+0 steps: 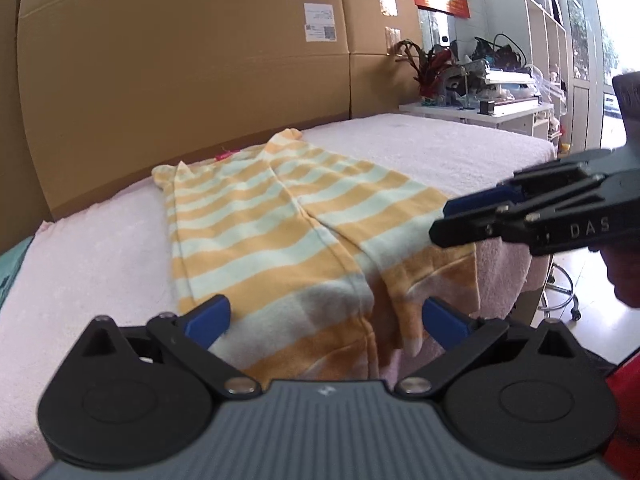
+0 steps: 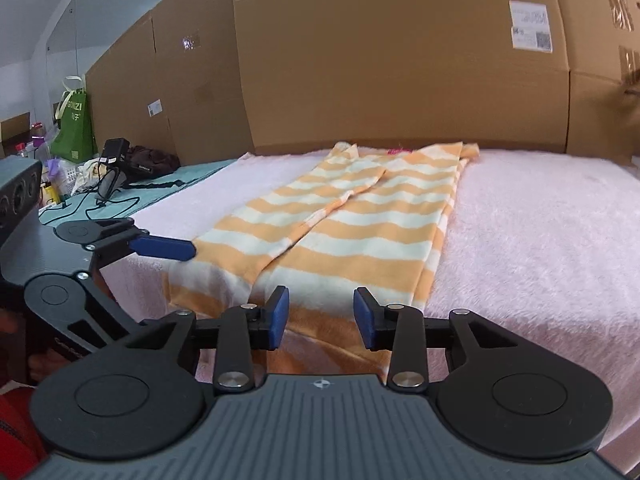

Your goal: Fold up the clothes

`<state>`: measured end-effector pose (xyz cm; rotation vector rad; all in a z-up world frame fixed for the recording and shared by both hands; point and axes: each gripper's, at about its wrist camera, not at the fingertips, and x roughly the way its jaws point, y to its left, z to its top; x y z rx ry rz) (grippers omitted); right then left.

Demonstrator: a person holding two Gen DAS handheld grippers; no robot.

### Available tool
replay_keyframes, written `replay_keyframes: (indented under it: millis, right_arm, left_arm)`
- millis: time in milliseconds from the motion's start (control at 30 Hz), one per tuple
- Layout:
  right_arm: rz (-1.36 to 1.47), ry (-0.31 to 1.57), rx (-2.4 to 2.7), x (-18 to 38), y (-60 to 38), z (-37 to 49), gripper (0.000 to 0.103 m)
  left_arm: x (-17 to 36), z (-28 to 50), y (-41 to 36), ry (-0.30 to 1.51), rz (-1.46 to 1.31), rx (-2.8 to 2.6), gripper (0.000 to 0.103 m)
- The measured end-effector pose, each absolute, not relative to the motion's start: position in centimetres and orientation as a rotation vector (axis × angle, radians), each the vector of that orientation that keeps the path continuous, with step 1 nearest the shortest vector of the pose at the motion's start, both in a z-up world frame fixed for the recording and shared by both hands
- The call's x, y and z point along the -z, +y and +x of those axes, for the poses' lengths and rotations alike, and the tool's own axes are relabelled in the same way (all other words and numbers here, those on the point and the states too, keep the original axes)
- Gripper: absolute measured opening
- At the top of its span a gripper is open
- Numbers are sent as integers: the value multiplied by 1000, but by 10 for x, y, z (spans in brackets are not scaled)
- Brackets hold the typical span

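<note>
An orange-and-pale-striped garment (image 1: pixel 280 220) lies flat and lengthwise on the pink fleece cover (image 1: pixel 100 260), its near hem drooping over the table's front edge. My left gripper (image 1: pixel 326 322) is open wide just above the hem's left part, and its blue pads touch no cloth. My right gripper (image 1: pixel 452 220) comes in from the right over the hem's right corner. In the right wrist view, the same garment (image 2: pixel 360 232) stretches away from my right gripper (image 2: pixel 322 316), whose pads stand apart over the hem with nothing pinched. One blue finger (image 2: pixel 164 248) of the left gripper reaches the hem's left corner.
A cardboard wall (image 2: pixel 380 60) closes off the back of the table. To the left are a teal mat (image 2: pixel 160 188) with cables, a black bag (image 2: pixel 152 162) and a green bag (image 2: pixel 74 128). To the right stand a white shelf (image 1: pixel 488 114) with a plant and a stool base (image 1: pixel 560 292).
</note>
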<state>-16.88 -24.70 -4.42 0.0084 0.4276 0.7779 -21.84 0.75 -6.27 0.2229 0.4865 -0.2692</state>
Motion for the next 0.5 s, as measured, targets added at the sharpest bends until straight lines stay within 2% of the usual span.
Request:
replay_keyframes:
  millis: [167,300,500]
  right_arm:
    - [-45,522,-722,57,-256,-168,38]
    - [-10,532,-675,61,-278,-173,42]
    - [81,595,-570,75,-311,-164,42]
  left_arm:
    - [68,-238,5,487,304,284,102]
    - [71,-251,17,562,244,305,102]
    - [91,-250,50,659,108,189,102]
